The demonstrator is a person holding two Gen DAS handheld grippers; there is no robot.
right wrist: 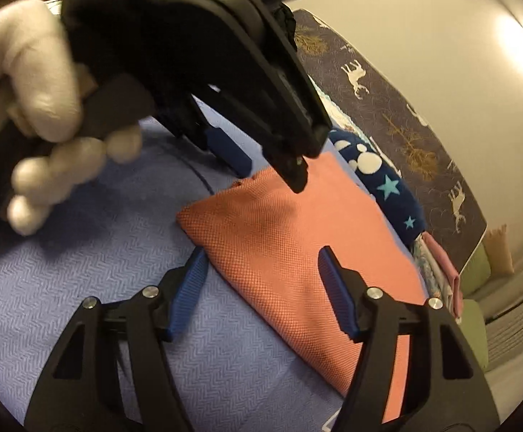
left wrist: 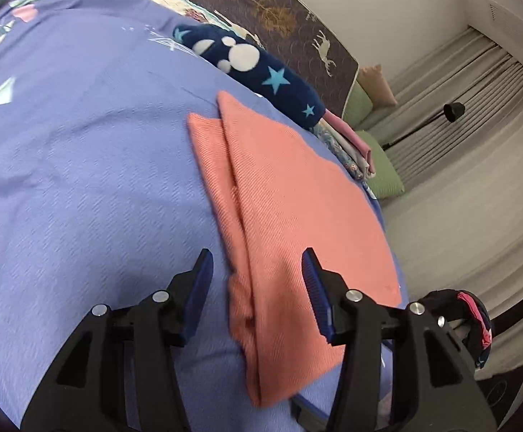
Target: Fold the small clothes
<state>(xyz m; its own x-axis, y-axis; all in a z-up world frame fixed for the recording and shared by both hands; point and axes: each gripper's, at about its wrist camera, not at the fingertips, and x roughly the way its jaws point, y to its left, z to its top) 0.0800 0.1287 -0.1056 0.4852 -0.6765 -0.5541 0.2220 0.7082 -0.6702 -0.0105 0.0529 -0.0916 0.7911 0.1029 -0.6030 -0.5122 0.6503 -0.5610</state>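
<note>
I had the salmon cloth point(left wrist: 297, 194) lying folded flat on the blue bedspread point(left wrist: 81, 165), close to the bed's right-hand edge, where the spread dropped away to the pale floor point(left wrist: 459, 237). One folded layer sat offset, so a narrow strip showed along its left side. My left gripper point(left wrist: 258, 280) hung over the cloth's near end, jaws released and parted, nothing pinched between the blue pads. From my right wrist I saw my right gripper point(right wrist: 261, 273) likewise released, one pad over the spread just beside the cloth's folded edge, the other above the cloth; I could not tell whether either touched. The left gripper point(right wrist: 272, 165) crossed that view at the cloth's far corner, held by a white-gloved hand point(right wrist: 45, 115). Beyond the cloth lay a navy star-print garment point(left wrist: 261, 68) and a small stack of folded pieces point(left wrist: 348, 144), hemming in that end. To the left the spread gave me wide open room.
</note>
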